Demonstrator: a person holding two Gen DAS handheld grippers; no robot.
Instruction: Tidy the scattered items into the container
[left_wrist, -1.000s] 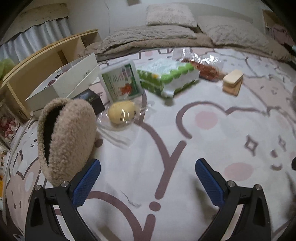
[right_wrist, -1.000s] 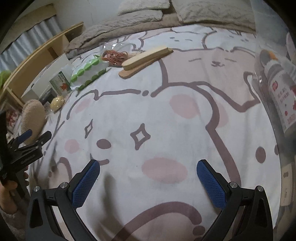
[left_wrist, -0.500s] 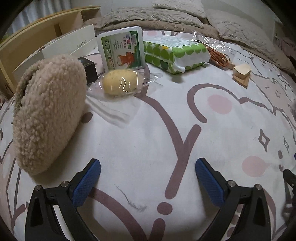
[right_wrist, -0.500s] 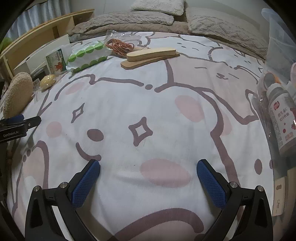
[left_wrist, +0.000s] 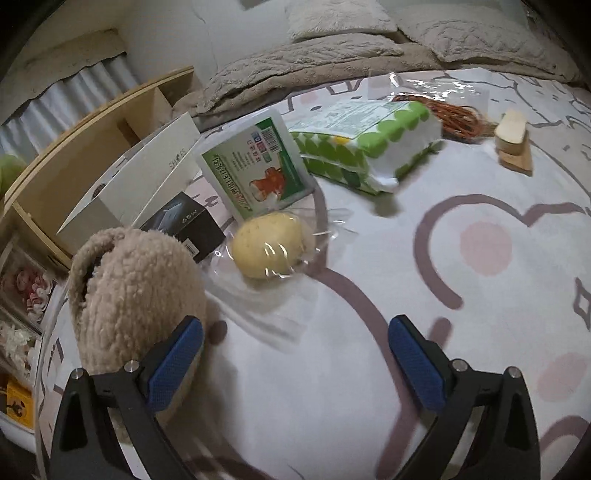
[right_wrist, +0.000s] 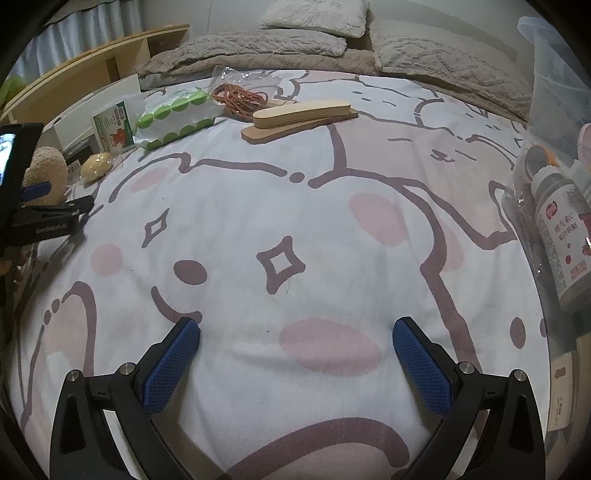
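Left tongs gape empty; the wrapped potato lies near at twelve o'clock, probably long axis crosswise. Right tongs, also spread, sit farther.

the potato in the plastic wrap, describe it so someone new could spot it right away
On the cartoon-print bedsheet, look near the wooden shelf side. Between the fuzzy beige pouch and the leaning green-and-white packet lies the potato: the only round, pale yellow thing, in shiny clear film.
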